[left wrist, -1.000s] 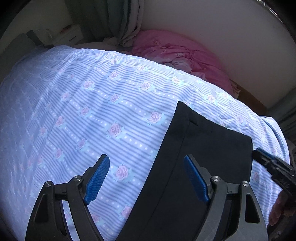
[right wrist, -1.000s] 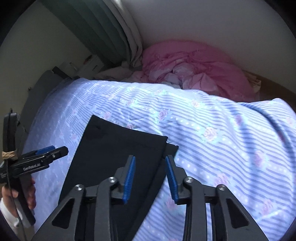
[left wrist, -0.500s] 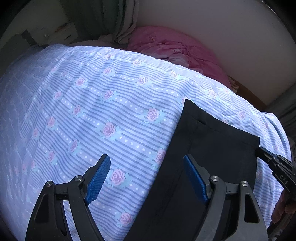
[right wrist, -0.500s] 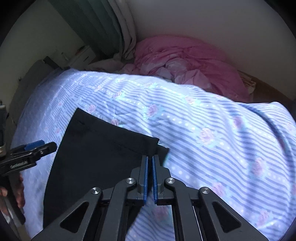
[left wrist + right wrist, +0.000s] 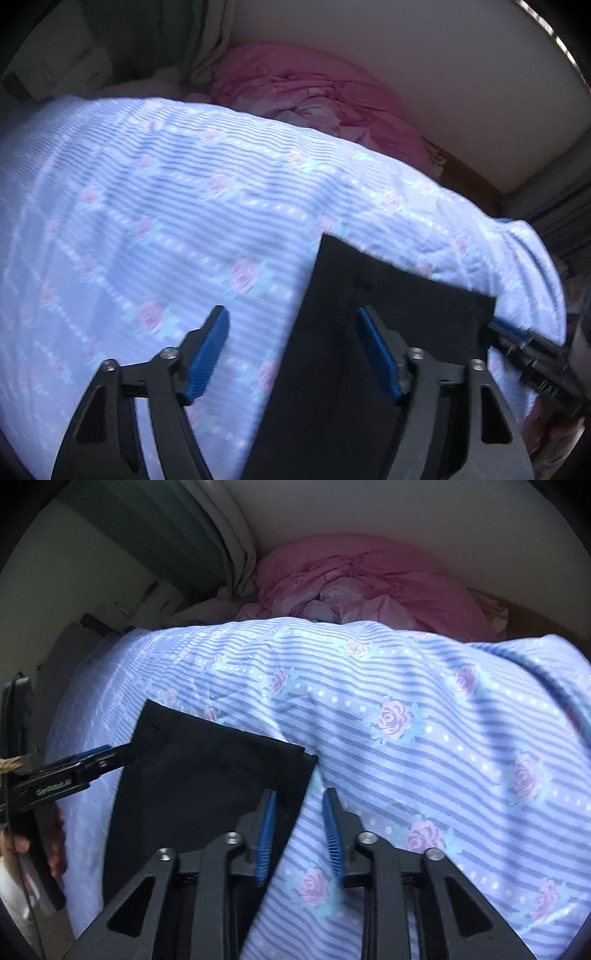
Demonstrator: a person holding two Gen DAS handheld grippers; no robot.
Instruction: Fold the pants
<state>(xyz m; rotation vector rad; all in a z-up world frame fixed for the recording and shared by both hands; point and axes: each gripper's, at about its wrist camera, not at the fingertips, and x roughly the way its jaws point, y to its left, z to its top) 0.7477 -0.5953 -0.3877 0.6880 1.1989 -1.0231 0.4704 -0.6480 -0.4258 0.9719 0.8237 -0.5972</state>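
Black fabric pants (image 5: 373,362), laid flat as a narrow dark panel on a bed covered by a pale blue striped sheet printed with pink roses (image 5: 166,206), sit between two hand-held tools as a fold is being set up. In the left wrist view the pants fill the lower frame from 6 o'clock up toward 2 o'clock, their squared far end near the bed's right side. The left gripper (image 5: 291,354), black-framed with blue ribbed pads, straddles the pants' left long edge: its jaws are closing, one pad over bare sheet, the other over the dark cloth, neither yet pressing on it as far as the blurred frame shows. In the right wrist view the right gripper (image 5: 299,836) hovers at the pants' right long edge near the 6 o'clock position; its jaws are opening, the left pad lying against the cloth edge and the right pad over the sheet, with no fabric pinched between them. A crumpled pink quilt (image 5: 369,579) is heaped at 12 o'clock by the cream wall, beside a grey-green curtain (image 5: 192,531) at 11 o'clock.

The step in hand appears to be taking hold of both long edges near the far end. The next move likely calls for each tool to close firmly on its edge, catching all the layers, before lifting the end toward the near side
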